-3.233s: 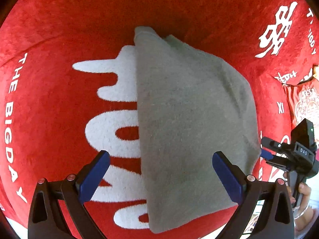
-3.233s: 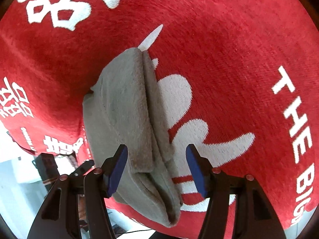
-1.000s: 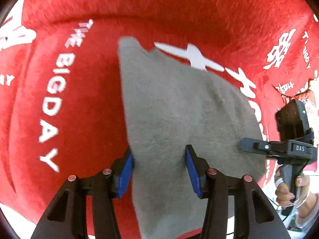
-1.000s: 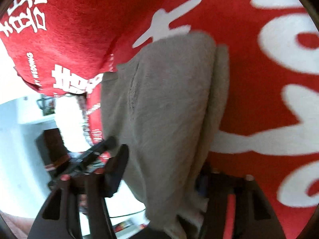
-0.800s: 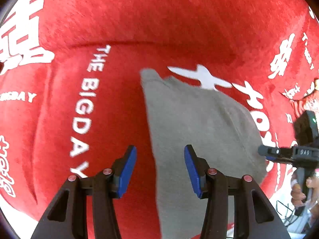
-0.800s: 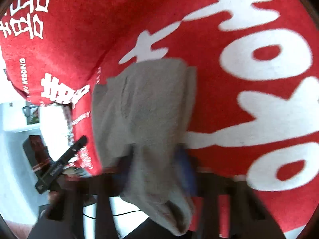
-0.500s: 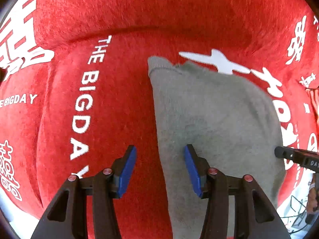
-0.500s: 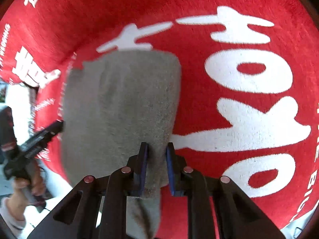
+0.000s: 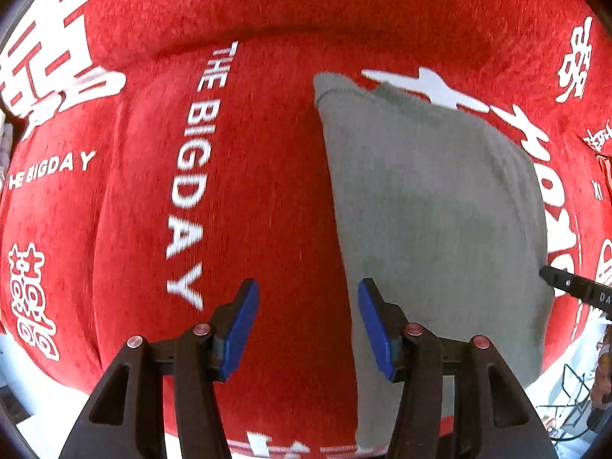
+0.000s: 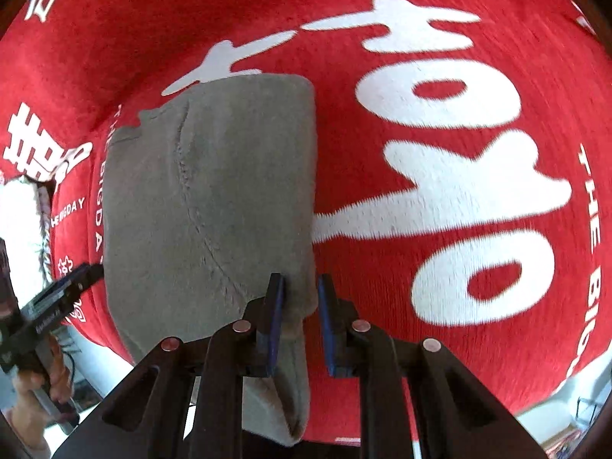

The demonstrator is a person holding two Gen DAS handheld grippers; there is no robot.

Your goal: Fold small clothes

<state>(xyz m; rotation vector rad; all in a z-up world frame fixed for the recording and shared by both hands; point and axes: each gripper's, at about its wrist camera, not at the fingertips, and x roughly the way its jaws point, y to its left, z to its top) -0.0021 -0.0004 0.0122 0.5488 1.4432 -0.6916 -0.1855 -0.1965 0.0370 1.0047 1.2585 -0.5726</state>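
Right wrist: right gripper [image 10: 300, 319] clamped on grey garment [image 10: 214, 199] edge at 6 o'clock. Left gripper [image 9: 306, 321] apart, empty, garment at its 3 o'clock. Soft, light, floppy; likely best pinched at corners.

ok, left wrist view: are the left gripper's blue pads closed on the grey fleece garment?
No, the left gripper is open over the red plush blanket, beside the grey fleece garment.
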